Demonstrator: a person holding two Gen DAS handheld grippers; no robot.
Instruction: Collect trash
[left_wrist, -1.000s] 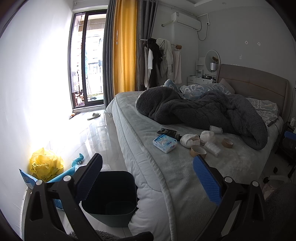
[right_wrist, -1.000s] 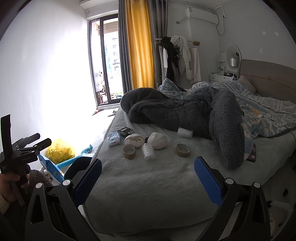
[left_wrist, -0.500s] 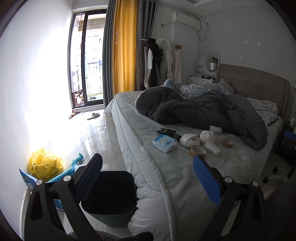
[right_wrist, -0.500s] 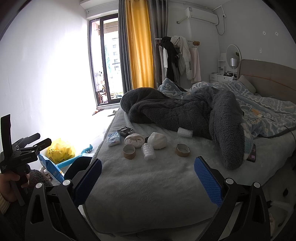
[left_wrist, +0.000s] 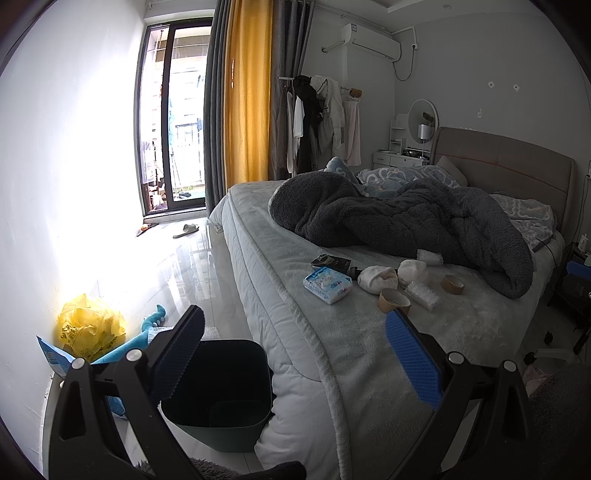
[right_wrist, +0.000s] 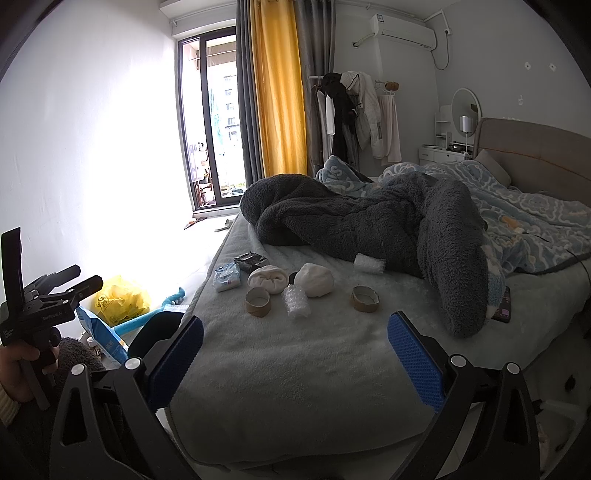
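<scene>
Brown cardboard tape core (right_wrist: 258, 301), near bed's left edge: ahead-left of empty, wide-open right gripper (right_wrist: 295, 350); left gripper (left_wrist: 293, 349) likewise.

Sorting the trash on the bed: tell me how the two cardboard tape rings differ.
The left ring lies beside the bubble wrap, near the rolled socks; the right ring lies apart, nearer the grey blanket. The left ring looks taller and tilted; the right sits flatter. Both are empty brown cardboard.

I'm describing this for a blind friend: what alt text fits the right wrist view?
An open right gripper faces a bed strewn with two tape cores, bubble wrap and white wads near a grey blanket.
</scene>
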